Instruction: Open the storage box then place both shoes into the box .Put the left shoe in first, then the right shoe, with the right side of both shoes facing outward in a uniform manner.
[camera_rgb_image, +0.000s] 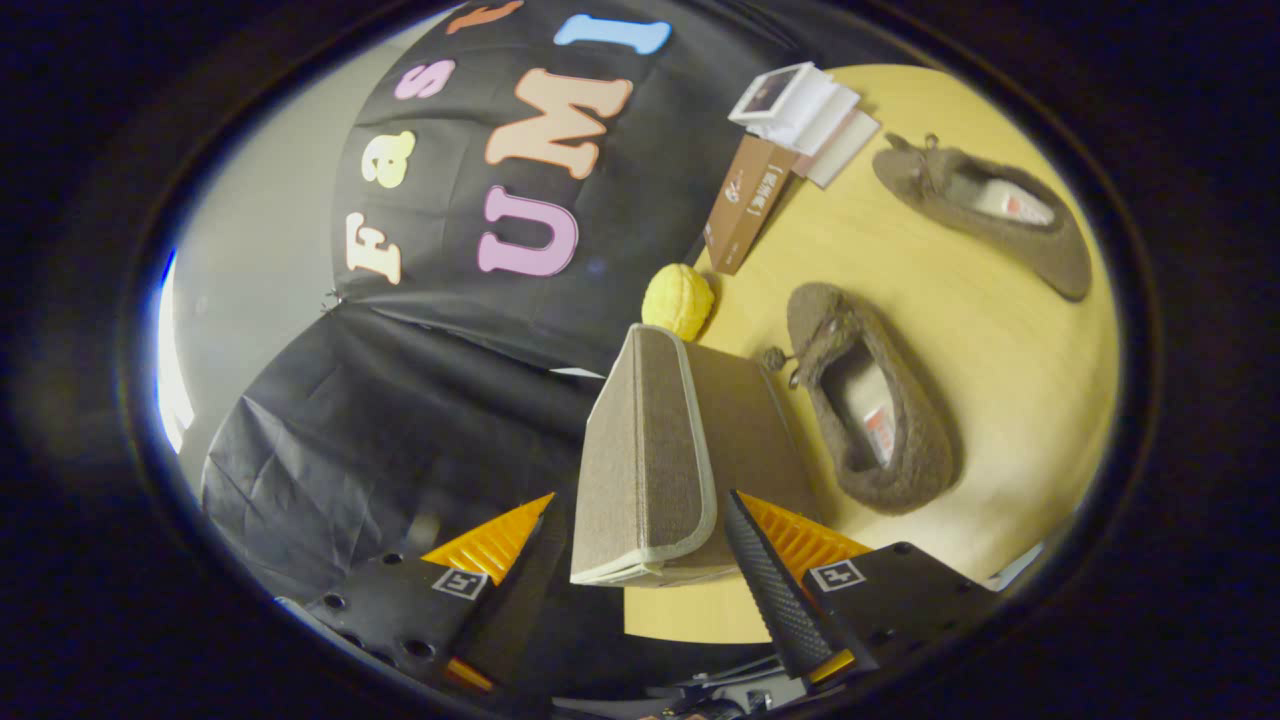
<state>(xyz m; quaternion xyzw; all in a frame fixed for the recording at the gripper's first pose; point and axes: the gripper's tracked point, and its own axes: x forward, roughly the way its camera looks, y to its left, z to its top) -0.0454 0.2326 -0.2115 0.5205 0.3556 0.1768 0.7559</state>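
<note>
Two shoes (868, 400) (985, 215) beyond storage box (660, 450) — box between spread gripper (640, 530) fingers.

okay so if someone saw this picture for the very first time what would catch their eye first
First, the grey-brown fabric storage box with pale piping, sitting at the near edge of the yellow wooden table between the open gripper fingers, its lid seemingly closed. Next, two fuzzy brown slippers lie beyond it: one shoe right beside the box, the other shoe farther off. A small yellow ball rests just behind the box.
</note>
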